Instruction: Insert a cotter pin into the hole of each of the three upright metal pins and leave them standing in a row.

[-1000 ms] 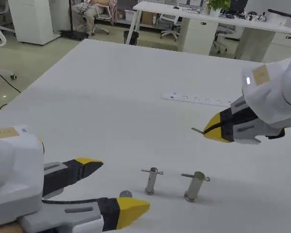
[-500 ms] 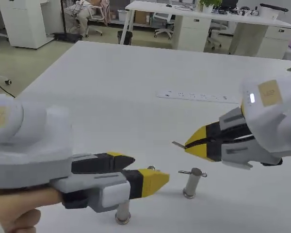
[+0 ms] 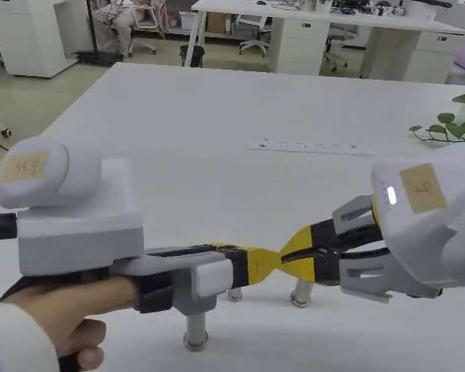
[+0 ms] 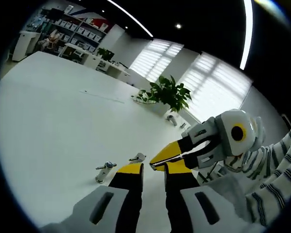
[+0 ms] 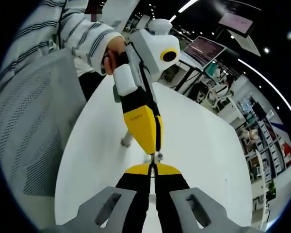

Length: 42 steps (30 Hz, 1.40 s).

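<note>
Cotter pin (image 5: 153, 159) clamped in shut jaws of right gripper (image 3: 291, 254), met tip-to-tip by left gripper (image 3: 262, 263), jaws narrowly parted, over upright metal pins (image 4: 105, 171) at near table (image 3: 178, 155) edge. Pin judged light, stiff, slippery; best gripped at head.

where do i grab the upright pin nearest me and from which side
Probably the round shaft of the nearest pin, just above its wider foot, coming in level from the left, where the left gripper is. It stands upright and slim, so a top-down pinch would likely slip.
</note>
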{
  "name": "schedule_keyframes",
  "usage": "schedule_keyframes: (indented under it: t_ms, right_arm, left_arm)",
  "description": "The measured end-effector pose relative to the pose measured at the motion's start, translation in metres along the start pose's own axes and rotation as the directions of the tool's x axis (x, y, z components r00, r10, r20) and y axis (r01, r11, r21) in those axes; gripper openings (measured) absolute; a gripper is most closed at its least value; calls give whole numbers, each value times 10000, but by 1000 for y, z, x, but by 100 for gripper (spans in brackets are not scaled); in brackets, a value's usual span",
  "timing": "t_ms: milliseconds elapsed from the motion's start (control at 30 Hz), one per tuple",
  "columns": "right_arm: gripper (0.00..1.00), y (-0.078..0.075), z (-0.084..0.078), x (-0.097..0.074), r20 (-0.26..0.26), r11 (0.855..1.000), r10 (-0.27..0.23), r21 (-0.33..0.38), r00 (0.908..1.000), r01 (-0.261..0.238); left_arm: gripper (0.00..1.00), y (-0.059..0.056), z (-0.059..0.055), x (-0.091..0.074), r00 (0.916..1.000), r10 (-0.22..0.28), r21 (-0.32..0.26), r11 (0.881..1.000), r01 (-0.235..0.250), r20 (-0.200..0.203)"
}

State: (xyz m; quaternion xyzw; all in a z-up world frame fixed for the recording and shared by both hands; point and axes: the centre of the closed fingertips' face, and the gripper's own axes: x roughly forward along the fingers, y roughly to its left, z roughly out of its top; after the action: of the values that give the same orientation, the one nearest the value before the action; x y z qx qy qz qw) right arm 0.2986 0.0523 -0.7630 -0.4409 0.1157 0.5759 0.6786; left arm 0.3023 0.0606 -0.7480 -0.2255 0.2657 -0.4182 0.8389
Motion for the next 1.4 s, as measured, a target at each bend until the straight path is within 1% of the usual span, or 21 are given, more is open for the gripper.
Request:
schedule_keyframes:
  t_ms: [67, 100, 200, 233, 433, 533, 633, 700, 767, 900, 1000, 1033, 1067, 1167, 1200, 1233, 1267, 1300, 1333, 1367, 1400]
  right_arm:
    - [2, 1, 0, 0, -7, 10000, 4, -20, 10000, -4]
    - [2, 1, 1, 0, 10, 10000, 4, -20, 10000, -4]
    - [2, 2, 2, 0, 59, 10000, 26, 5, 10000, -26]
    - [2, 2, 2, 0, 59, 10000, 47, -37, 10000, -47]
    - [2, 4, 6, 1, 135, 9999, 84, -109, 9999, -82]
    - [3, 4, 7, 2, 114, 9998, 79, -158, 9999, -78]
    - [3, 6, 8, 2, 144, 9998, 118, -161, 9998, -116]
    - [3, 6, 8, 2, 146, 9998, 144, -171, 9998, -141]
    - [3, 7, 9, 2, 158, 9997, 183, -155, 9997, -180]
    - [3, 8, 10, 2, 203, 9995, 261, -166, 9995, -258]
    - [3, 10, 11, 2, 239, 9992, 365, -194, 9990, -361]
    - [3, 10, 11, 2, 267, 9990, 380, -262, 9989, -373]
    - [4, 11, 12, 2, 311, 9980, 431, -485, 9986, -416]
    - [4, 12, 12, 3, 319, 9964, 512, -695, 9982, -488]
    - [6, 12, 12, 3, 314, 9964, 541, -675, 9980, -519]
    - [10, 12, 12, 4, 319, 9965, 520, -669, 9981, -498]
    - [17, 11, 12, 4, 343, 9966, 430, -714, 9985, -404]
    - [21, 9, 12, 5, 361, 9966, 349, -759, 9987, -321]
    - [24, 8, 11, 5, 344, 9974, 331, -647, 9989, -308]
    - [23, 7, 9, 5, 335, 9983, 346, -477, 9988, -329]
    - [23, 8, 7, 5, 357, 9989, 472, -66, 9982, -469]
  left_arm:
    - [9, 0, -3, 1, 9999, -20, 32, 10000, 21, -111]
    - [8, 1, -3, 1, 9999, 49, -43, 10000, -50, -119]
    - [5, 2, -4, 1, 9999, 61, -122, 9999, -62, -112]
    - [5, 1, -5, 2, 9999, 32, -221, 9998, -35, -149]
    - [4, 1, -8, 4, 9997, 56, -237, 9997, -62, -229]
    - [3, 2, -10, 4, 9996, 89, -369, 9993, -99, -283]
    - [2, 3, -12, 4, 9991, 165, -234, 9996, -174, -395]
    - [1, 3, -12, 3, 9990, 111, -516, 9986, -134, -441]
    - [1, 3, -13, 3, 9988, 71, -674, 9977, -105, -492]
    - [1, 3, -15, 1, 9981, 15, -841, 9964, -66, -610]
    - [0, 2, -16, 0, 9979, -7, -782, 9969, -44, -654]
    - [0, 2, -16, 0, 9979, -5, -767, 9970, -45, -651]
    - [0, 2, -16, 0, 9979, -4, -787, 9969, -47, -651]
    - [0, 2, -15, -1, 9980, -19, -764, 9971, -29, -629]
    - [0, 1, -14, -2, 9983, -57, -733, 9973, 14, -585]
    - [0, 1, -14, -2, 9984, -77, -749, 9972, 35, -559]
    - [0, 1, -13, -3, 9985, -97, -756, 9971, 56, -533]
    - [0, 1, -13, -3, 9987, -76, -738, 9973, 38, -513]
    - [0, 4, -13, -4, 9986, 29, -671, 9977, -65, -536]
    - [0, 5, -13, -4, 9983, 61, -635, 9979, -98, -587]
    - [0, 7, -14, -6, 9981, 107, -482, 9987, -136, -613]
